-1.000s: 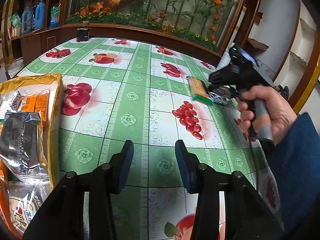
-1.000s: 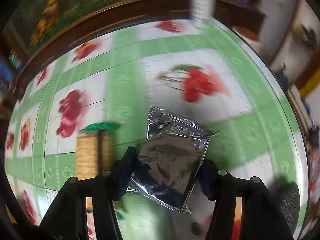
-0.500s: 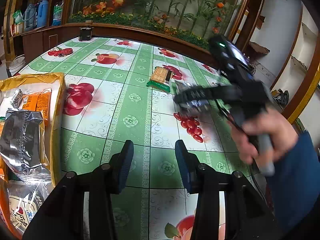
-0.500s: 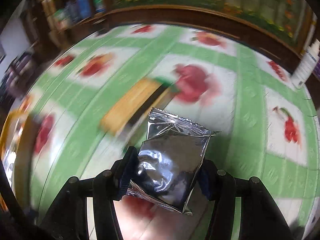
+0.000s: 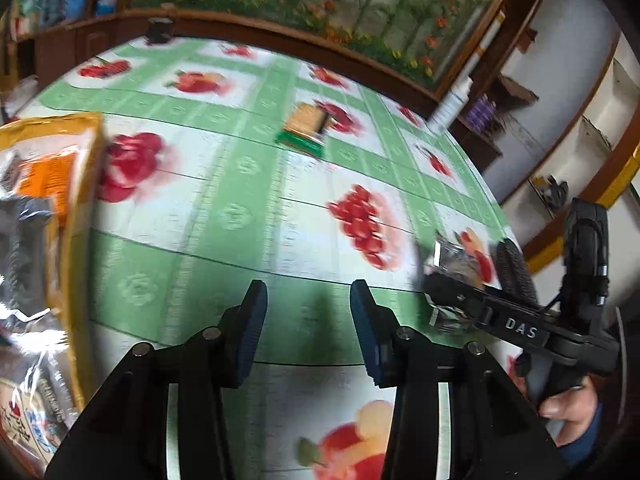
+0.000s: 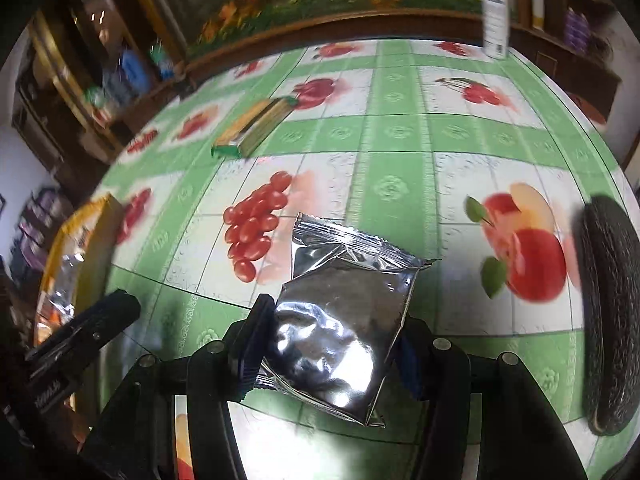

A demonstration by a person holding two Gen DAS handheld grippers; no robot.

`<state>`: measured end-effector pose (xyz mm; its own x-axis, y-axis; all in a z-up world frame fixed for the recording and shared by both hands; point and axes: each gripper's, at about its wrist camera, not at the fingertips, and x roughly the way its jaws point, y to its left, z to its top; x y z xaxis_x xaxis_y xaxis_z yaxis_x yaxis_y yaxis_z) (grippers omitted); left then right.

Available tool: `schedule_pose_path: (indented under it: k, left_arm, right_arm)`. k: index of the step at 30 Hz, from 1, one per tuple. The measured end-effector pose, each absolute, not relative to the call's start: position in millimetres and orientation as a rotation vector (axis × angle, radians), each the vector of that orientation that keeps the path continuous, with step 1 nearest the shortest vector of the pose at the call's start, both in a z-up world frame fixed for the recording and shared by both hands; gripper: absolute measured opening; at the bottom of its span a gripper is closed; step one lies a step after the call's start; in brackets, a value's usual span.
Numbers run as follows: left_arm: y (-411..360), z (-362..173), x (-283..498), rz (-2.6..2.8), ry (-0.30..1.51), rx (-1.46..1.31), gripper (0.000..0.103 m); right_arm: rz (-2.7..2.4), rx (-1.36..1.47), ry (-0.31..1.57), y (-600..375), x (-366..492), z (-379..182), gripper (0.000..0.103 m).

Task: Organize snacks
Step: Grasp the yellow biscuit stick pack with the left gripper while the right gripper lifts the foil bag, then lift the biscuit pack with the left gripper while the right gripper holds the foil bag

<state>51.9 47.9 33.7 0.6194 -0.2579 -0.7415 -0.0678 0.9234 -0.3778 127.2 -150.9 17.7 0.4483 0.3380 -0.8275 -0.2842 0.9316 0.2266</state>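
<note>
right gripper (image 6: 328, 344) clamps silver packet (image 6: 340, 316), centre frame | left gripper (image 5: 306, 328) narrow, empty | advice: carry level toward yellow box (image 6: 86, 232), left edge

The surface (image 6: 396, 128) wore a glossy cloth of green and white squares printed with cherries, apples and other red fruit. Toward its far side lay a long green-ended packet of biscuits (image 6: 256, 124), resting flat. At the far right edge stood a white bottle (image 6: 495, 20), upright. A yellow box (image 5: 80, 184) stuffed with snack packets sat at the left edge, and a dark, ridged, elongated thing (image 6: 610, 312) lay along the right edge.
</note>
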Motion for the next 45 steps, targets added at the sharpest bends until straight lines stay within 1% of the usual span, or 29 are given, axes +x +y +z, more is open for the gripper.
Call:
schedule_pose_path:
  k: [2, 3, 4, 5, 6, 9, 12, 15, 19, 22, 23, 25, 26, 32, 41, 45]
  left_arm:
    - [40.5, 46.1, 66.6, -0.126, 0.922, -0.374, 0.041]
    - [38.2, 52.7, 77.4, -0.12, 0.929, -0.36, 0.044]
    - [36.0, 58.7, 92.5, -0.116, 0.943, -0.346, 0.051]
    - [34.2, 62.9, 111.3, -0.124, 0.961, -0.335, 0.064]
    - [33.1, 66.4, 129.5, -0.112, 0.967, -0.313, 0.065]
    - [29.0, 70.5, 175.1, -0.081, 0.961, -0.22, 0.066]
    - [23.8, 53.8, 222.3, -0.056, 1.027, -0.139, 0.066]
    - [18.7, 39.0, 245.6, -0.049, 1.047, -0.11, 0.066]
    - [8.8, 27.3, 260.1, 0.024, 1.049, 0.012, 0.067]
    - [10.3, 17.6, 264.5, 0.023, 1.056, -0.002, 0.066]
    - [12.1, 13.4, 264.4, 0.032, 1.068, -0.014, 0.057]
    - [15.6, 12.3, 260.7, 0.041, 1.05, -0.043, 0.046]
    - [16.3, 12.9, 257.1, 0.045, 1.043, -0.049, 0.045]
    - [7.1, 12.7, 219.6, 0.034, 1.036, -0.062, 0.044]
    - [-7.2, 10.7, 99.4, 0.019, 0.999, -0.045, 0.044]
    - [-7.6, 8.5, 52.2, 0.028, 0.948, -0.042, 0.044]
  right_arm:
    - [0.414, 0.136, 1.051, -161.2, 132.5, 17.8, 0.057]
    - [0.426, 0.172, 1.055, -164.9, 134.5, 17.2, 0.057]
    - [0.434, 0.198, 1.061, -169.2, 134.8, 17.2, 0.057]
    - [0.433, 0.228, 1.071, -173.5, 136.5, 17.3, 0.057]
    - [0.431, 0.249, 1.076, -176.3, 138.3, 17.1, 0.057]
    - [0.434, 0.312, 1.087, -181.3, 141.6, 14.9, 0.057]
    - [0.422, 0.316, 1.083, -184.2, 141.9, 15.0, 0.057]
    - [0.423, 0.316, 1.081, -184.6, 143.2, 14.5, 0.057]
    - [0.417, 0.3, 1.076, -183.8, 140.6, 15.3, 0.057]
    - [0.416, 0.293, 1.073, -182.3, 137.8, 15.8, 0.057]
    - [0.417, 0.293, 1.072, -181.8, 137.6, 15.9, 0.057]
    - [0.419, 0.29, 1.071, -181.6, 137.4, 16.3, 0.057]
    - [0.419, 0.288, 1.071, -181.3, 137.3, 16.5, 0.057]
    - [0.425, 0.288, 1.076, -181.9, 137.3, 16.9, 0.057]
    - [0.433, 0.244, 1.071, -175.0, 134.7, 17.7, 0.057]
    - [0.445, 0.182, 1.062, -164.4, 130.8, 18.3, 0.057]
